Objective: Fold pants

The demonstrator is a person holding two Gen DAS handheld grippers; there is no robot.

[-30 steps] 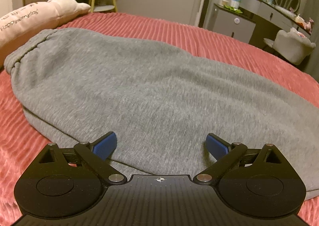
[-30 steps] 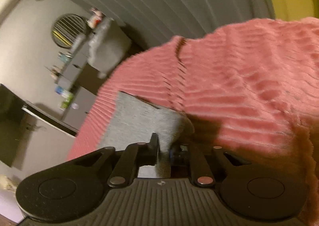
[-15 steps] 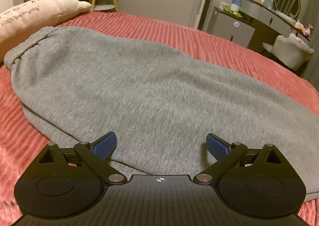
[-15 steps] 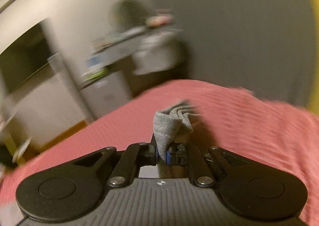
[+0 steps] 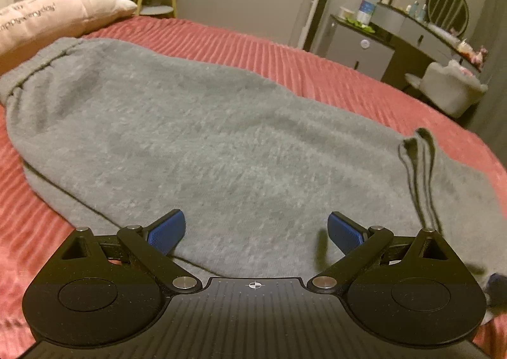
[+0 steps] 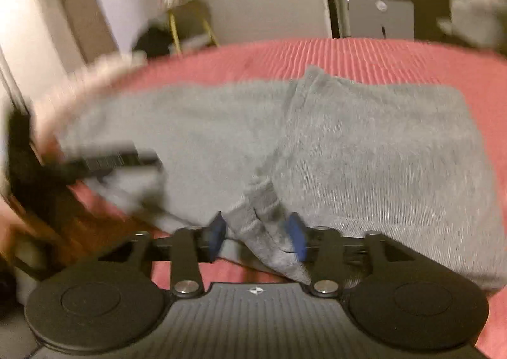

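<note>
The grey sweatpants (image 5: 221,137) are spread on the red ribbed bedspread (image 5: 317,64), leg end doubled back over the body. The left gripper (image 5: 256,230) is held wide open above them. The hem is bracketed loosely, unpinched, by the right gripper (image 6: 258,233) (blurred view).

home bedroom | red bed (image 5: 332,73) | pillow (image 5: 47,20) | vanity (image 5: 421,32)

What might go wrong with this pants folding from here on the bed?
The right gripper has its jaws parted around the bunched cuff, so the pant leg may slump unevenly onto the gray pants. The folded leg end lies ridged and crooked, which may leave a wrinkled fold. The left gripper hovers open, pinning nothing, so the fabric may slide on the red bedspread.
</note>
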